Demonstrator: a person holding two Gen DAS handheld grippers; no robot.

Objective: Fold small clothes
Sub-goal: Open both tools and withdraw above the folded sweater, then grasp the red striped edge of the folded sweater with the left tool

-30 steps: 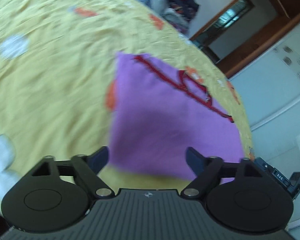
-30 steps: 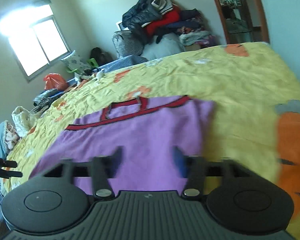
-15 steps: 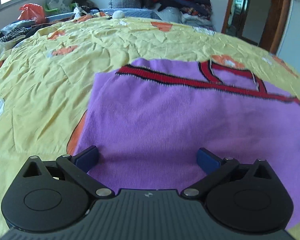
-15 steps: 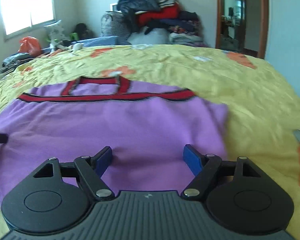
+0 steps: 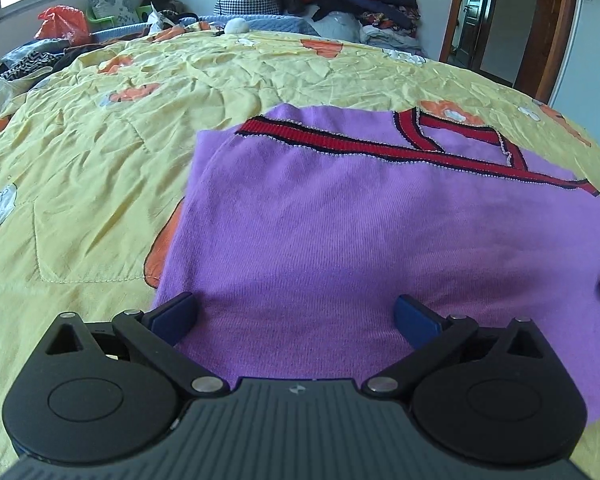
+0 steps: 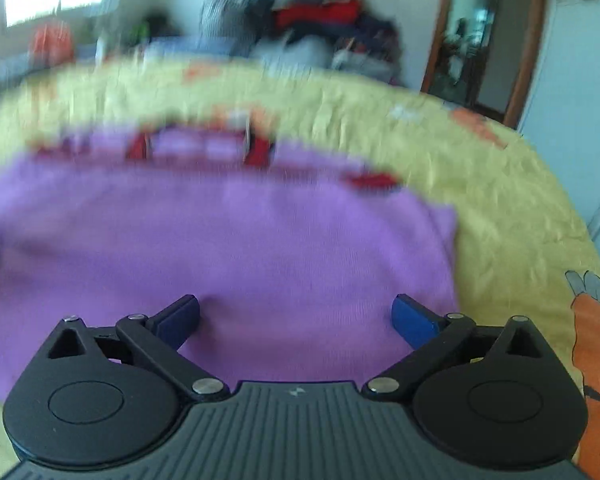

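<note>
Purple knit sweater (image 5: pixel 360 240) with red trim lying flat on the yellow bedspread (image 5: pixel 100 160), near edge beneath the left gripper (image 5: pixel 296 316), fingers wide and empty, and right gripper (image 6: pixel 296 316), opening, empty; likely next: pinch the near hem for a fold.

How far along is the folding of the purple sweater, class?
Done: the purple sweater lies flat on the yellow bedspread. In hand: nothing; the left gripper is open and the right gripper is opening, both above the near hem. Left: grasping and folding.
</note>
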